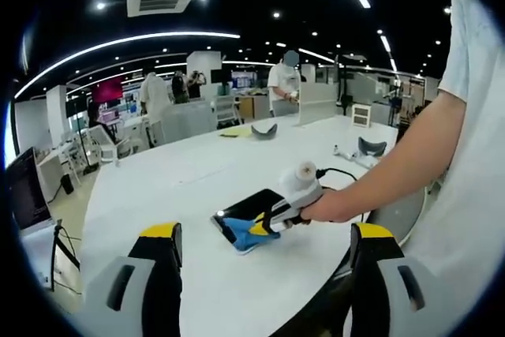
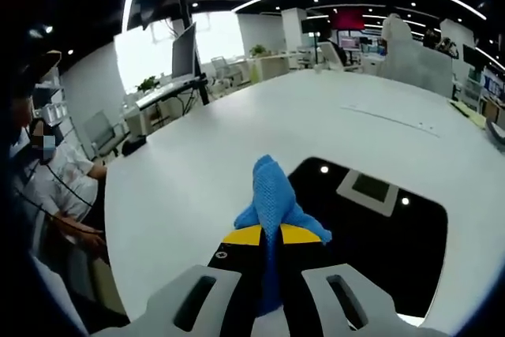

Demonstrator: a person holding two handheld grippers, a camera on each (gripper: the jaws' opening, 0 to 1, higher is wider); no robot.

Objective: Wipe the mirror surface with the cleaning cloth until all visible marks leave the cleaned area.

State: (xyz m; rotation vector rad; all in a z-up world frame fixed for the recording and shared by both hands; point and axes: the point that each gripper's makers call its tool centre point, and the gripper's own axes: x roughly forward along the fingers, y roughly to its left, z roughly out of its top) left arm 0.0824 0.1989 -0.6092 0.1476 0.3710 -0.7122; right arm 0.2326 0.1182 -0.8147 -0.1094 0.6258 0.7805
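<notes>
Left gripper view: left gripper jaws spread wide, holding nothing, above white table. Beyond, right gripper presses blue cloth at mirror near edge.

Right gripper view: right gripper jaws clamped on cloth; mirror to right, reflecting ceiling lights.

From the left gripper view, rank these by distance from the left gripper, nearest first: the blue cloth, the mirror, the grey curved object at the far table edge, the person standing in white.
1. blue cloth, at the mirror's near end, pinched by the right gripper.
2. mirror, flat on the white table, just behind the cloth.
3. grey curved object, at the far table edge.
4. person standing in white, beyond the table.
</notes>
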